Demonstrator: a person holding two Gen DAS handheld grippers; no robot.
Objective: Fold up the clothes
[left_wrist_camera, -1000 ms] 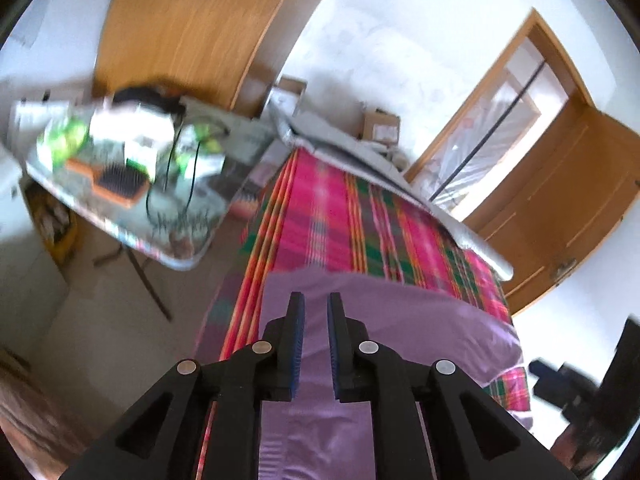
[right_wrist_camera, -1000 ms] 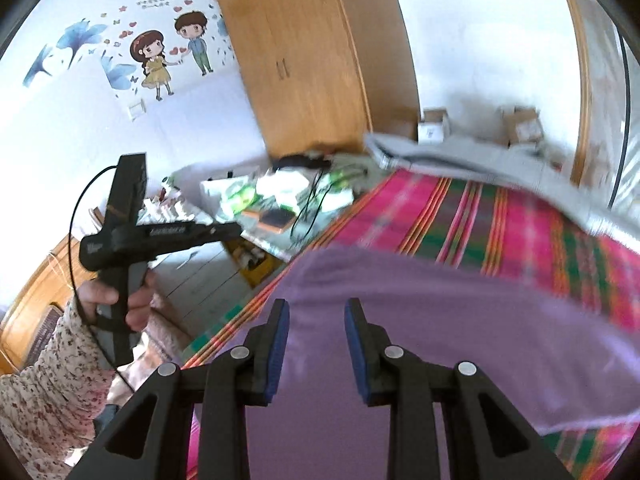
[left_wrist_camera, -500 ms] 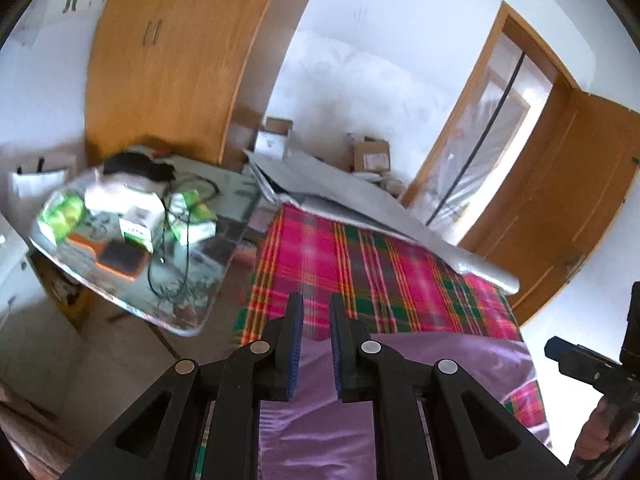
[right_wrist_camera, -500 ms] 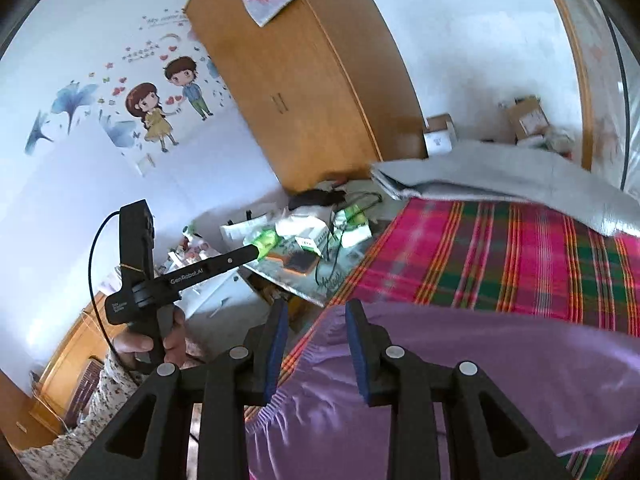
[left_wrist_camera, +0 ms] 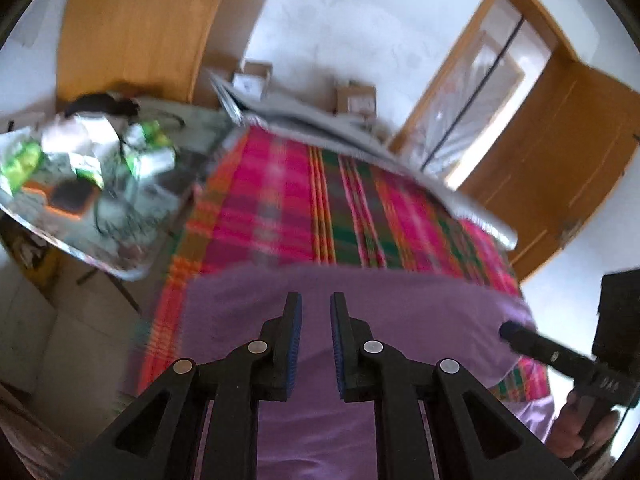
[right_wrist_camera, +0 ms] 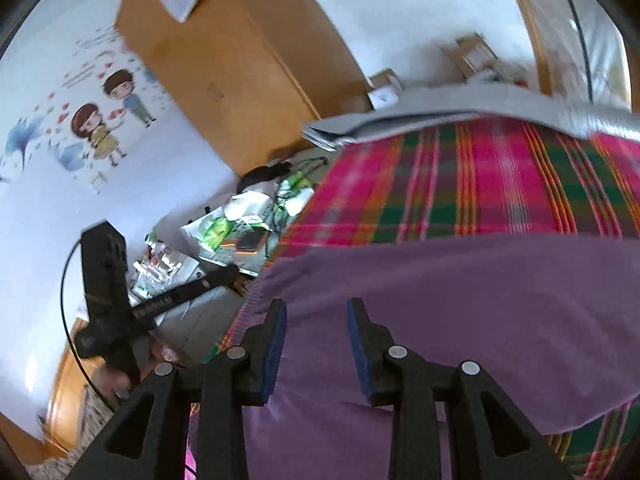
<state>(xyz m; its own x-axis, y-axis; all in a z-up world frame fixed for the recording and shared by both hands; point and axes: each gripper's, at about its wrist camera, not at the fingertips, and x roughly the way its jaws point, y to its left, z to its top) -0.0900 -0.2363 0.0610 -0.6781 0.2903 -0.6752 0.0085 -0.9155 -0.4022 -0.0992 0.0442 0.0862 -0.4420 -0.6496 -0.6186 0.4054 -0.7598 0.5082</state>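
A purple garment (left_wrist_camera: 360,308) lies spread on a bed covered by a plaid blanket (left_wrist_camera: 304,208), under both grippers. The left gripper (left_wrist_camera: 315,308) hovers over it, jaws slightly apart, nothing between them. The right gripper (right_wrist_camera: 316,312) also hangs above the cloth, jaws wider apart and empty. Left of the bed stands a bench (left_wrist_camera: 120,268) cluttered with packets and cables. A grey folded cover (right_wrist_camera: 460,110) lies along the bed's far edge, with cardboard boxes (left_wrist_camera: 356,98) and a wardrobe (right_wrist_camera: 240,64) behind.
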